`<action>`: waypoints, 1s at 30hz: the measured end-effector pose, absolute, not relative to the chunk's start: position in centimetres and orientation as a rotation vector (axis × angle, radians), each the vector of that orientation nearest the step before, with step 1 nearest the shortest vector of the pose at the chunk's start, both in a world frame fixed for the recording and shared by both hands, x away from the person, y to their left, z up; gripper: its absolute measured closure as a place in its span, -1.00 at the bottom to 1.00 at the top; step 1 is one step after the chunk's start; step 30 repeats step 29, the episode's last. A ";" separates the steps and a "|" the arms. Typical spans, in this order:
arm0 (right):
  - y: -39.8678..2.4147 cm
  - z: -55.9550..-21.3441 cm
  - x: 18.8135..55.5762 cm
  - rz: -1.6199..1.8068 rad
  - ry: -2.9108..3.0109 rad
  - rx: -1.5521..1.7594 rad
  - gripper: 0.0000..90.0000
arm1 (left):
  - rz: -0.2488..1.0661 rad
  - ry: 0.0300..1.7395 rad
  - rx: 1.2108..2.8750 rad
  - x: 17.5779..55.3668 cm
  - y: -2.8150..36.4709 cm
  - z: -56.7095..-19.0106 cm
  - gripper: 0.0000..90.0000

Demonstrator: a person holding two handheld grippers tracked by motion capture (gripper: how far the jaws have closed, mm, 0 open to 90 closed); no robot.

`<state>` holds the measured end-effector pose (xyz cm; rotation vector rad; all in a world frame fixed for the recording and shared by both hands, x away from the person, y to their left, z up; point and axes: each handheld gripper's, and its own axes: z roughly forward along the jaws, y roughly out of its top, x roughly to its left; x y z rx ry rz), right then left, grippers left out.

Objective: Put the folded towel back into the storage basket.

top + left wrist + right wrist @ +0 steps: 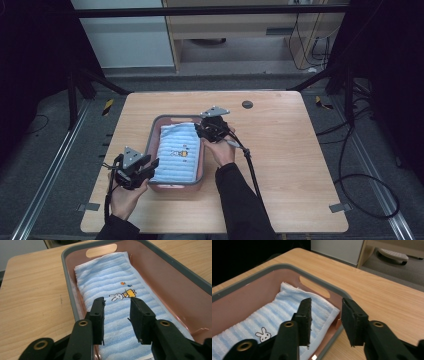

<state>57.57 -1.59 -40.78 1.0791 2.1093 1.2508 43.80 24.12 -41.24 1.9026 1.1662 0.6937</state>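
Jaws: we read both grippers spread, gripping nothing | left gripper (117, 315) over towel (110, 287) near end | right gripper (325, 315) at far end | towel's long axis runs near-far along basket (175, 267), between both hands

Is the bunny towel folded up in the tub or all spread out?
Folded. The towel lies as a neat narrow strip inside the tub, with bare tub floor showing beside it.
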 end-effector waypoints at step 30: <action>-17.5 -40.9 52.4 1.242 1.949 1.226 -0.55 | 0.703 1.134 1.810 44.7 28.4 -40.2 -0.33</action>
